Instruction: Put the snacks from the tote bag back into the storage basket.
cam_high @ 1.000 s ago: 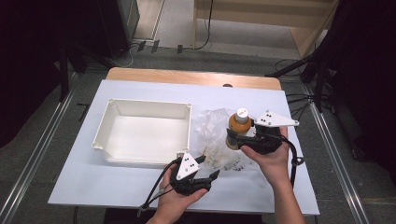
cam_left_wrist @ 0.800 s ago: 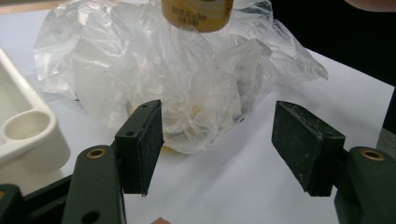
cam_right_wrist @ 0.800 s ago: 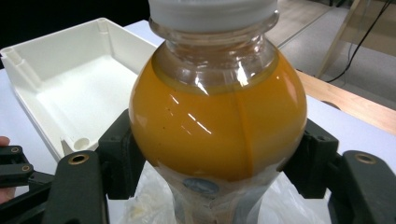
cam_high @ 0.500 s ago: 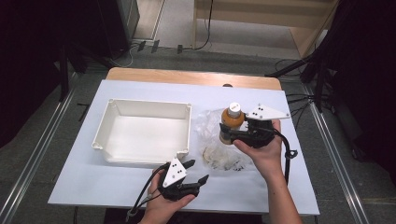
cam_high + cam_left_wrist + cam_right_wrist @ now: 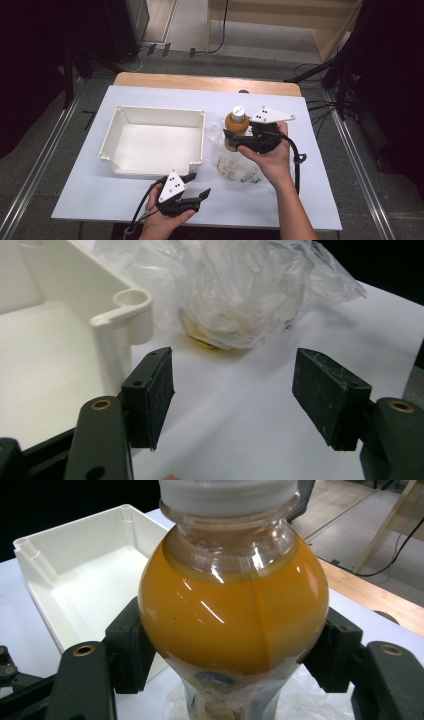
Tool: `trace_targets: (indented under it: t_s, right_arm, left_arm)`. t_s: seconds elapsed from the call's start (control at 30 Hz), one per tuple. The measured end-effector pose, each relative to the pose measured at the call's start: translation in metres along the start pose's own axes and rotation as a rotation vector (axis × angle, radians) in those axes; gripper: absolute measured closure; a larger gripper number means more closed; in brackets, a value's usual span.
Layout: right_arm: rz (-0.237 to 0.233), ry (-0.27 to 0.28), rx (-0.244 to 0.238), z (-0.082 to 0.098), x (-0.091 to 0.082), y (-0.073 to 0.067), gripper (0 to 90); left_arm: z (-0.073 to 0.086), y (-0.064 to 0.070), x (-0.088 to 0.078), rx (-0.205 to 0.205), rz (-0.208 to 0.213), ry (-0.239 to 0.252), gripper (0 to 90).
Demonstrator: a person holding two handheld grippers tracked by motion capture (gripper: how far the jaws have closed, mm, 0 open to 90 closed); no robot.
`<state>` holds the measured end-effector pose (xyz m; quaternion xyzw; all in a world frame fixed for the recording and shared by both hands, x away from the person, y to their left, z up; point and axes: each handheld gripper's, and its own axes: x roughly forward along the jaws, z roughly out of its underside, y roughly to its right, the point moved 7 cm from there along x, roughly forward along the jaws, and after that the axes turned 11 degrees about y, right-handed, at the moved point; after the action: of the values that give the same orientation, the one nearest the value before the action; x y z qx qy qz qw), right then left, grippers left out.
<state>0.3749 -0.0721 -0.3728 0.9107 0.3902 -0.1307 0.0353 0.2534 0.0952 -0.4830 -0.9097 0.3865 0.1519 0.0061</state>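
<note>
Orange liquid fills the bottle (image 5: 236,126) that we find clamped between the jaws of the right gripper (image 5: 239,141), a little right of centre in the high view. In the right gripper view the two black pads press against either side of the bottle's round shoulder (image 5: 234,615), and its white cap (image 5: 227,495) sits at the top edge of the frame. We note the bottle stands upright, its lower part inside a crumpled clear plastic bag (image 5: 235,162) that lies on the white table sheet (image 5: 310,200) just right of the tray.

We record a white plastic tray (image 5: 200,145) at centre left of the high view, its near right corner close to the bag. The same corner post (image 5: 131,305) appears at the upper left of the left gripper view, with the bag (image 5: 235,295) at top centre.

We find the left gripper (image 5: 199,186) low in the frame, below the tray, held in the person's left hand (image 5: 162,220). Its jaws stand apart with only the white sheet between them.
</note>
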Motion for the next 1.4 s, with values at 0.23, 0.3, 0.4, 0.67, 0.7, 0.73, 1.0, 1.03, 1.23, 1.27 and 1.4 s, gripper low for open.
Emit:
trace_targets:
  t_s: [0.23, 0.3, 0.4, 0.67, 0.7, 0.73, 1.0, 1.03, 1.23, 1.27, 1.4]
  right_arm:
    - [-0.012, -0.001, 0.003, 0.001, 0.010, -0.005, 32.1]
    - [-0.015, -0.005, 0.008, 0.001, 0.012, -0.006, 32.1]
    - [-0.020, -0.007, 0.004, 0.001, 0.015, -0.008, 32.1]
    - [-0.032, -0.011, -0.001, -0.001, 0.022, -0.014, 32.1]
    - [-0.033, -0.011, -0.001, -0.001, 0.023, -0.014, 32.1]
    - [-0.034, -0.010, 0.000, -0.001, 0.024, -0.014, 32.1]
    - [-0.044, -0.015, 0.002, -0.001, 0.029, -0.018, 32.1]
    - [-0.046, -0.015, -0.001, -0.001, 0.029, -0.018, 32.1]
    - [-0.056, -0.014, -0.001, -0.002, 0.033, -0.022, 32.1]
    - [-0.057, -0.012, -0.001, -0.002, 0.034, -0.023, 32.0]
    - [-0.061, -0.013, -0.003, -0.004, 0.037, -0.025, 32.1]
  left_arm:
    - [0.002, -0.014, -0.010, -0.003, -0.026, 0.003, 32.7]
    - [0.001, -0.018, -0.013, -0.011, -0.029, 0.011, 33.5]
    - [0.001, -0.024, -0.018, -0.013, -0.032, 0.013, 33.0]
    - [-0.002, -0.041, -0.033, -0.001, -0.079, 0.044, 26.5]
    - [-0.003, -0.043, -0.035, -0.004, -0.086, 0.048, 26.5]
    - [-0.003, -0.046, -0.037, -0.007, -0.091, 0.050, 25.4]
    - [-0.010, -0.067, -0.057, -0.024, -0.122, 0.094, 16.6]
    - [-0.011, -0.070, -0.061, -0.017, -0.120, 0.096, 15.8]
    - [-0.010, -0.088, -0.083, -0.013, -0.147, 0.097, 13.7]
    - [-0.010, -0.088, -0.083, -0.013, -0.147, 0.097, 13.6]
    - [-0.009, -0.094, -0.092, -0.022, -0.153, 0.104, 13.0]
